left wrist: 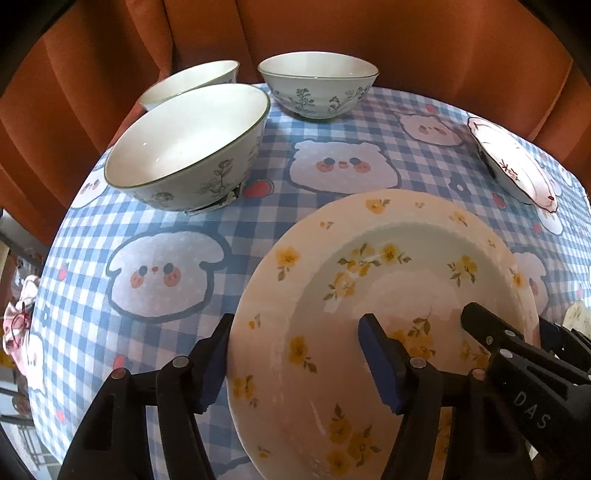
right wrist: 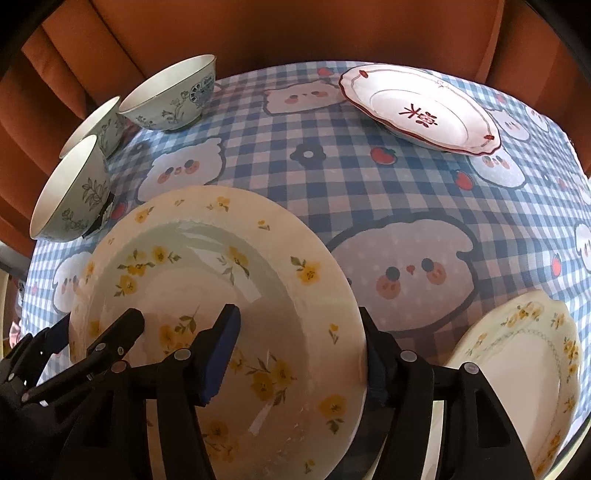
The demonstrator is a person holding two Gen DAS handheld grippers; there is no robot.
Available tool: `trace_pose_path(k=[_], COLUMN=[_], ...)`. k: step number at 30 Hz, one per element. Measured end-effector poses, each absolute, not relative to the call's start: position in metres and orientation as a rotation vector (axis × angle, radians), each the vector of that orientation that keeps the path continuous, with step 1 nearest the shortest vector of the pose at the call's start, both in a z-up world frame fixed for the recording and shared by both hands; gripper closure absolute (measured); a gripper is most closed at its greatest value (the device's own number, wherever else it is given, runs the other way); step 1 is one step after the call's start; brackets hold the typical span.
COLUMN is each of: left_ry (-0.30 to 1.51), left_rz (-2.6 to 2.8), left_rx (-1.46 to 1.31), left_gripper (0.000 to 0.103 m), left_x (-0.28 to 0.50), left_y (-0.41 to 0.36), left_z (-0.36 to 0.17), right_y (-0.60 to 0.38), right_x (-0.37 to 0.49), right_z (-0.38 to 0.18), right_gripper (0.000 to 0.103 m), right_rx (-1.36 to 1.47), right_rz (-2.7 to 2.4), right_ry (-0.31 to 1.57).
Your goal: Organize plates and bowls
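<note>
A cream plate with yellow flowers (left wrist: 369, 295) fills the near part of both views (right wrist: 221, 280), raised above the tablecloth. My left gripper (left wrist: 295, 354) spans its left rim, one finger outside, one over the plate's well, jaws wide apart. My right gripper (right wrist: 299, 347) spans its right rim the same way. Whether either squeezes the rim is unclear. Three floral bowls (left wrist: 188, 147) stand at the far left. A red-trimmed plate (right wrist: 421, 110) lies at the far right. A second yellow-flowered plate (right wrist: 524, 376) lies near right.
The round table has a blue checked cloth with bear faces (left wrist: 166, 280). An orange-brown curtain (left wrist: 332, 29) hangs behind it. The table's edge curves close at the left (left wrist: 48, 295) and at the right (right wrist: 580, 184).
</note>
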State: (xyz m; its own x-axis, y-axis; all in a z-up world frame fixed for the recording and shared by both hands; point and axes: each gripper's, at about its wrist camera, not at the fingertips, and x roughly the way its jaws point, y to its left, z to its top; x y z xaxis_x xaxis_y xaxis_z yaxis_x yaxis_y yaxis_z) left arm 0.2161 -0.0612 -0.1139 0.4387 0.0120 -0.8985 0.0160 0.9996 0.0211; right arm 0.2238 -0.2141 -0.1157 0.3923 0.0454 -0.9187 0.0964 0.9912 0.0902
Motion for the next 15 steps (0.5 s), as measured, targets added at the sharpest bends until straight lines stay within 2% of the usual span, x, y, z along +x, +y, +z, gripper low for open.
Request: trace_pose_path(k=[15], left_ry=[1.13], left_rz=[-0.086], left_rx=[0.016], left_gripper=[0.036], left_x=[0.177], left_y=[-0.031], left_z=[-0.082], right_y=[-0.191], right_x=[0.195], right_z=[-0.092], right_gripper=[0.037], right_rx=[0.126], right_rz=[-0.072], right_ry=[1.2])
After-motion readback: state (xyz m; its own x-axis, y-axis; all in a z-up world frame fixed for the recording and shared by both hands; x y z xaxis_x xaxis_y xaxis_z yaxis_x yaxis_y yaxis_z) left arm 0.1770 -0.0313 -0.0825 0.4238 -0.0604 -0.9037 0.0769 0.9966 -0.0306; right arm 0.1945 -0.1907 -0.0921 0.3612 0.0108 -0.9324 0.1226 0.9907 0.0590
